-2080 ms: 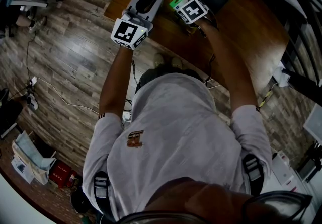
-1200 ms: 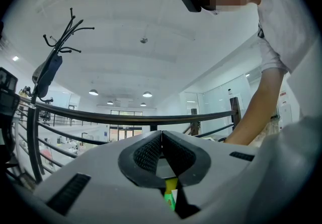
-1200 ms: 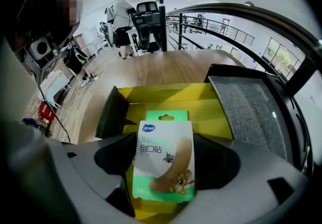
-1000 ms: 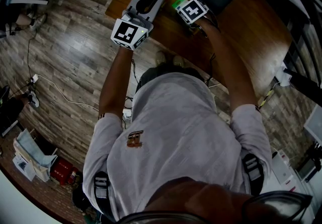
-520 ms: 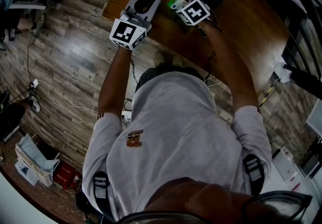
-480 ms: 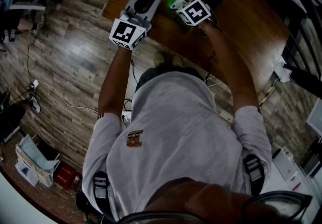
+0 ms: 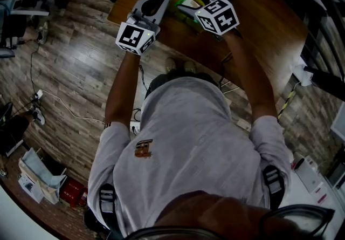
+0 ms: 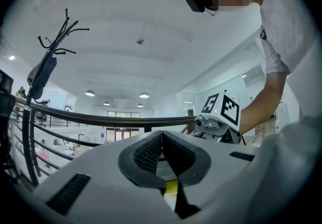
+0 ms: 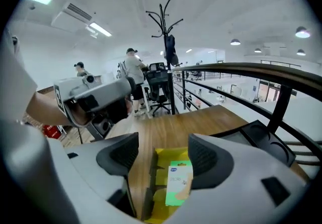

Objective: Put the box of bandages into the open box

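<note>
The box of bandages (image 9: 178, 185), green and white, lies inside the open yellow box (image 9: 167, 154), toward its right side. That yellow box sits on the wooden table (image 9: 166, 122), directly under my right gripper (image 9: 163, 147), whose jaws stand wide apart above it with nothing gripped between them. To the right on the table is a dark tray (image 9: 266, 140). My left gripper (image 8: 162, 140) is just beside the right one, on its left. Its jaws are pressed together at the tips and hold nothing, with only a sliver of yellow showing below them. Beyond the table's far edge stands a coat rack (image 9: 168, 42).
</note>
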{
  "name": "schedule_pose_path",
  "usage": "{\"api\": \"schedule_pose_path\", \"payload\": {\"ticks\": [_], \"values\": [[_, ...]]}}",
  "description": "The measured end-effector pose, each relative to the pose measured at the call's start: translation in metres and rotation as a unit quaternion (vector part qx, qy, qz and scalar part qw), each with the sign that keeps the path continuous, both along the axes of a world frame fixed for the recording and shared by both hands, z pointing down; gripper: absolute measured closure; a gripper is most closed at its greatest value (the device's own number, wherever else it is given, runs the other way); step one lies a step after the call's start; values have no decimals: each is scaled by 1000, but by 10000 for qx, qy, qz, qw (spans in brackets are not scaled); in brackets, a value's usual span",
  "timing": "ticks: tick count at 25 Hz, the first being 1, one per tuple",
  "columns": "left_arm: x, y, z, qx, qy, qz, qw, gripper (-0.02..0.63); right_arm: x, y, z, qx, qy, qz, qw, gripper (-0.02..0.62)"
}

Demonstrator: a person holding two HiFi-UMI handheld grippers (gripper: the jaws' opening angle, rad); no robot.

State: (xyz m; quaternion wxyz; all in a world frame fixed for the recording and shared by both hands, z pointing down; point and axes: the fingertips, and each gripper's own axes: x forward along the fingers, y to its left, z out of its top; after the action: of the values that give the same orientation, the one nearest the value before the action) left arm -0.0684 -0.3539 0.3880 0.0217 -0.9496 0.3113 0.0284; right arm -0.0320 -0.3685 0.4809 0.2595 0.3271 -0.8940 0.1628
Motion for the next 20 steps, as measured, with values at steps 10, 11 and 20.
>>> {"api": "schedule_pose_path", "payload": {"ticks": [10, 11, 20], "values": [[2, 11, -13, 79, 133, -73, 9999, 586, -10, 20, -67, 1031, -1012, 28, 9895, 457], [2, 12, -15, 86, 147, -82, 9998, 587, -10, 22, -72, 1102, -1128, 45, 9875, 470], [3, 22, -38, 111, 290, -196, 9993, 588, 0, 35, -115, 1791, -2023, 140, 9627, 536]]}}
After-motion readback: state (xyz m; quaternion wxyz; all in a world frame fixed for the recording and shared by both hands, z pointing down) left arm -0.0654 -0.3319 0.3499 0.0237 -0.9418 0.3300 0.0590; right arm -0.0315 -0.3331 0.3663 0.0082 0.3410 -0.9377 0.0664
